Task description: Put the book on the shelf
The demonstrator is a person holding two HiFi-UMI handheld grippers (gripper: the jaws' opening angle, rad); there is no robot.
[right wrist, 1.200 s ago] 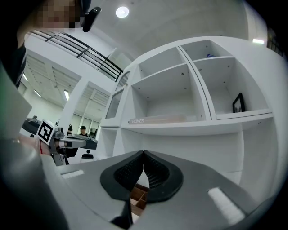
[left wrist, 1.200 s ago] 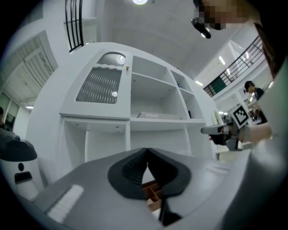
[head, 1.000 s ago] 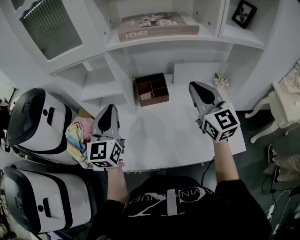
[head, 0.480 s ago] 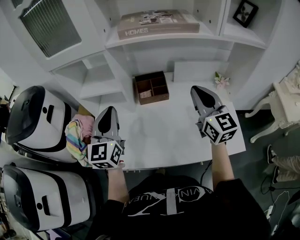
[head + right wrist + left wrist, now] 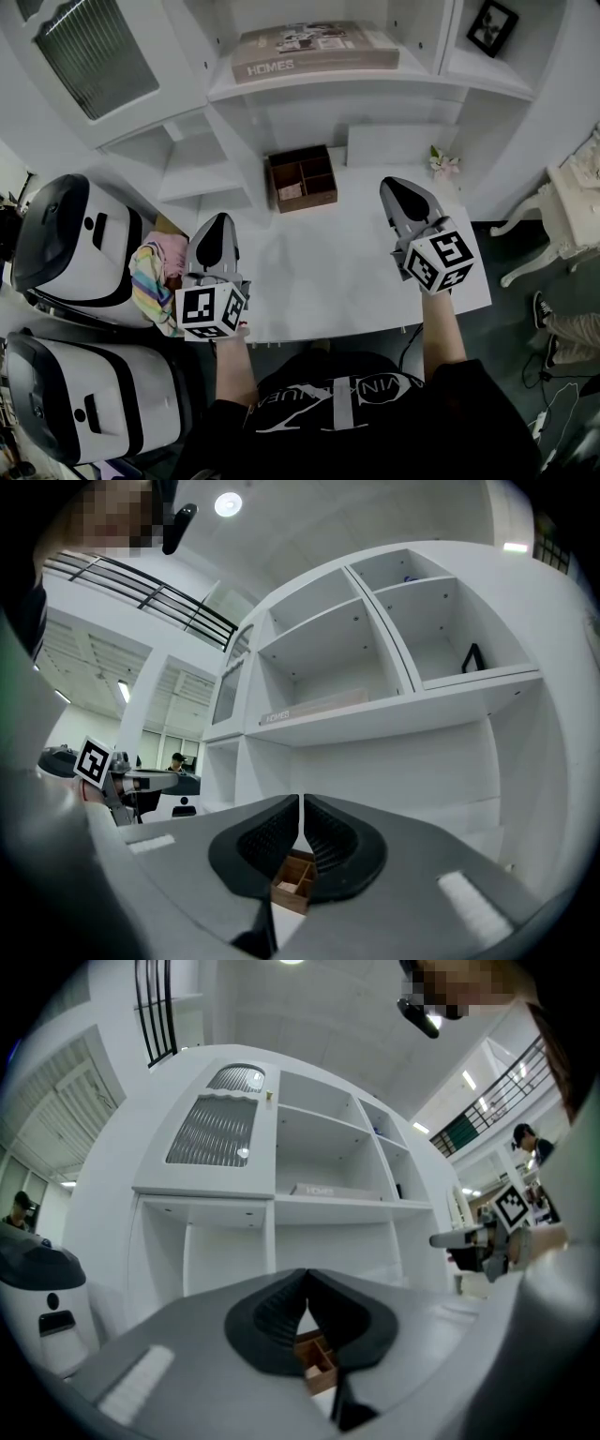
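Book [image 5: 314, 49] lay on the shelf [image 5: 375, 82] — left gripper [image 5: 217, 218] and right gripper [image 5: 393, 186] stayed pressed together, empty, barely moved; task apparently done.

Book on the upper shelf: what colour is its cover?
Tan-brown, with white lettering and small photos; the book shows best in the head view.
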